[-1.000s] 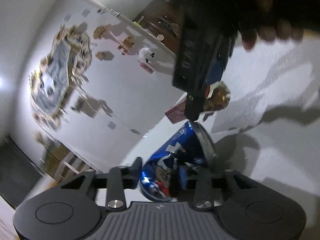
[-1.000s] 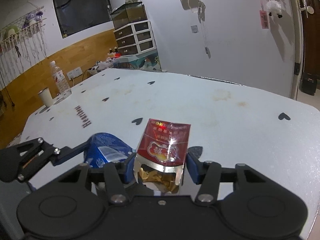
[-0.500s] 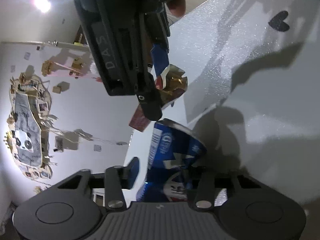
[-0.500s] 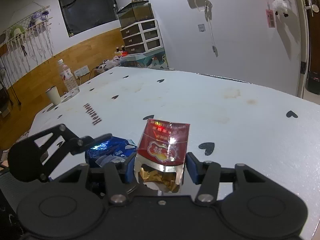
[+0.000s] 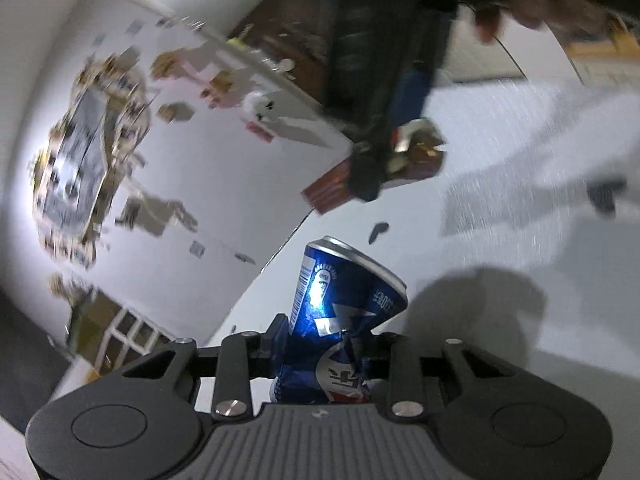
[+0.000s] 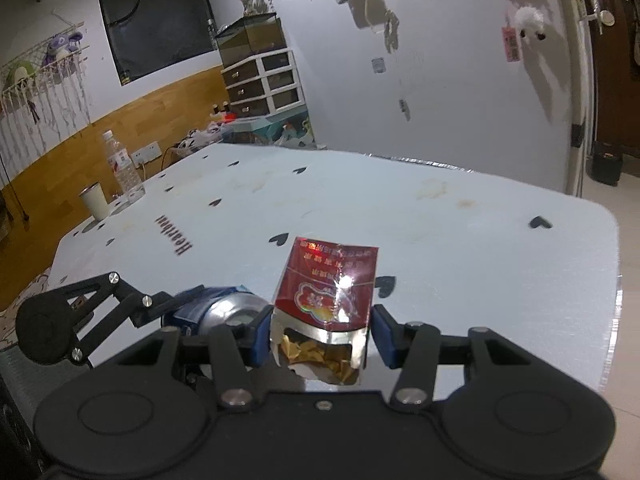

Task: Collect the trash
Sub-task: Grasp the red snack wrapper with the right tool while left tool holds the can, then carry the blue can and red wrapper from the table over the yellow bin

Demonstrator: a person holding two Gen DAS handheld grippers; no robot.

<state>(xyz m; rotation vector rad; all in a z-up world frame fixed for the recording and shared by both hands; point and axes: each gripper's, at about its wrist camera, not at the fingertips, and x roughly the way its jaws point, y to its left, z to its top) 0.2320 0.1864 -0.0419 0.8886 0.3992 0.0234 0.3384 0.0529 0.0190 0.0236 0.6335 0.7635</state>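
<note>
White and dotted with dark hearts, the surface point(image 6: 460, 240) lies below both of your grippers. Your left gripper point(image 5: 326, 344) has narrowed over the last second and now pinches the crumpled blue can point(image 5: 340, 312) at its crushed waist, so the can looks secured. Your right gripper point(image 6: 320, 334) holds the red foil packet point(image 6: 326, 300) as it did a second ago, its left pad against the packet and a sliver of gap showing at the right pad. Both pieces of trash seem ready to carry off; no bin shows in either view. In the right wrist view the can sits just left of the packet, so keep the two grippers from knocking. Far ahead and to the left of your right gripper stand a water bottle point(image 6: 120, 168) and a white cup point(image 6: 94, 202), well clear of your path.
</note>
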